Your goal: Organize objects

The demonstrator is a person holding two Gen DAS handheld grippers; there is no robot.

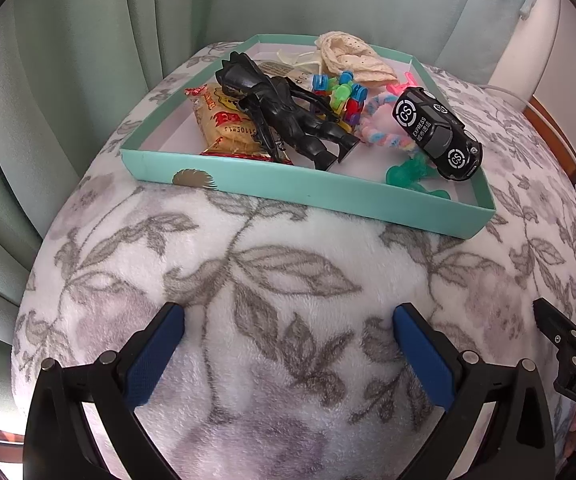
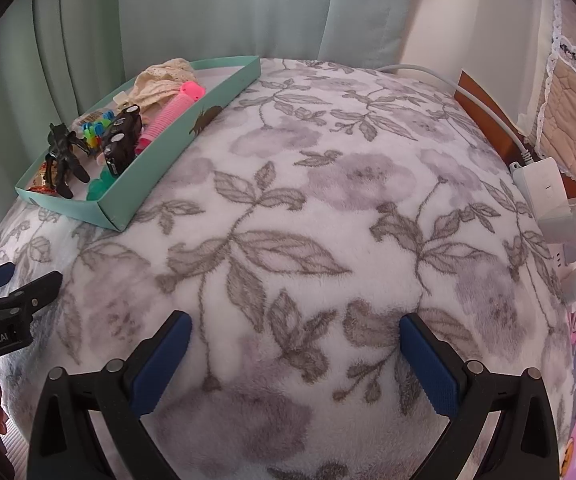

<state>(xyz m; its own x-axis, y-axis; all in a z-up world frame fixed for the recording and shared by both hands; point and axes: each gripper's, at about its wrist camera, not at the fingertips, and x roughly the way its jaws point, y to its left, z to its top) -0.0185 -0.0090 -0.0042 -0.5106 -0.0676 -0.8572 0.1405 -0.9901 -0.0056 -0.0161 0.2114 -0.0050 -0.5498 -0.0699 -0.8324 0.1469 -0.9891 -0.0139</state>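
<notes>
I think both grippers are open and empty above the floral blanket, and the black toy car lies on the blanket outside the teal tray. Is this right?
Not quite. The black toy car lies inside the teal tray, on the other toys, as the left wrist view shows. The rest holds: the left gripper and right gripper are open and empty above the floral blanket.

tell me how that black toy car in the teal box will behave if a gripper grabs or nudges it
The black toy car looks like a rigid shell, so it likely won't flex under the fingers. Its glossy, rounded body may slip in a loose grip. It rests tilted on the pastel fuzzy ring, so a nudge could tip or roll it.
</notes>
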